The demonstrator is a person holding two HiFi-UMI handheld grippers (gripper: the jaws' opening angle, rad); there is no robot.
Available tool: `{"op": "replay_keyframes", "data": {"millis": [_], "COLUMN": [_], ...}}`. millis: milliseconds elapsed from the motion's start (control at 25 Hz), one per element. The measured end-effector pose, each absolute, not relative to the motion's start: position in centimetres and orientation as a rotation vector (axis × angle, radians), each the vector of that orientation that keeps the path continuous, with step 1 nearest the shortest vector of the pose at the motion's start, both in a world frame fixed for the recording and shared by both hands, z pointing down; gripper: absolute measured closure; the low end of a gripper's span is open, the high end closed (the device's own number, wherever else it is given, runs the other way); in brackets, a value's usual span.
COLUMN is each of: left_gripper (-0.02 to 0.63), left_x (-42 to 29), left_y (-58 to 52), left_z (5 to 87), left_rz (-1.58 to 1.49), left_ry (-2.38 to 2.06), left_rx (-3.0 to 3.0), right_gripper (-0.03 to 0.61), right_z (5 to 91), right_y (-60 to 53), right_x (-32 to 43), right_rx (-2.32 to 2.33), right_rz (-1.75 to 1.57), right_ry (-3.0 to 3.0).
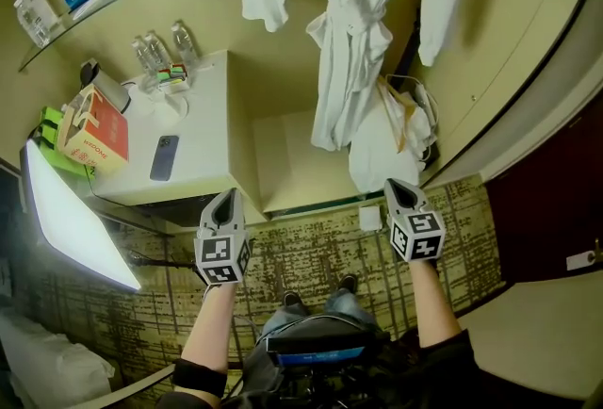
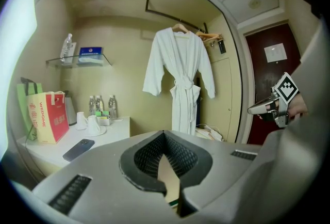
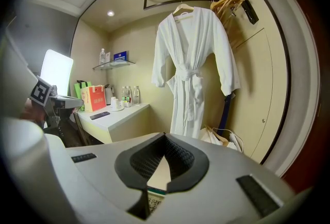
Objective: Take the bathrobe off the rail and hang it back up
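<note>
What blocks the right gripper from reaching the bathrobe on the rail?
Likely nothing, so probably yes. The bathrobe hangs free in front of the right gripper, with only carpet between them. The gripper is short of it, jaws shut, so it must come closer and open. Bags lie below the hem.

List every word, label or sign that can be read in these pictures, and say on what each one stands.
"WEDOME": down the side of the red paper bag.
Blue box on the glass shelf: print too small to read.
Water bottles: labels too small to read.
White sheet on the dark red door: too blurred to read.
</note>
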State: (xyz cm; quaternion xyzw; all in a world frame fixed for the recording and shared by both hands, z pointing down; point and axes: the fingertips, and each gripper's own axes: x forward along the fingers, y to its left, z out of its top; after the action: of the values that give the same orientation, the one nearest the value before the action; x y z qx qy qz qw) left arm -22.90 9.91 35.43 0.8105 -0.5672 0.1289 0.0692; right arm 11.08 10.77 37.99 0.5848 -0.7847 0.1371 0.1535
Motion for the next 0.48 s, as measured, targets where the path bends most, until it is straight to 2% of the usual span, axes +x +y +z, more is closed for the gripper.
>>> {"op": "replay_keyframes", "data": {"millis": [480], "left_gripper": [0.613], "left_x": [-22.52], "left_y": [10.84], "left_z": [35.69], "left_rz": [0.403], "left_ry": [-1.700], "left_rx": [2.449], "right_gripper": [0.554], "right_z": [38.58], "right_y": [11.48], "right_x": [11.22], "right_rx": [1.673], "right_rz": [0.412], "right_ry": [-2.244]}}
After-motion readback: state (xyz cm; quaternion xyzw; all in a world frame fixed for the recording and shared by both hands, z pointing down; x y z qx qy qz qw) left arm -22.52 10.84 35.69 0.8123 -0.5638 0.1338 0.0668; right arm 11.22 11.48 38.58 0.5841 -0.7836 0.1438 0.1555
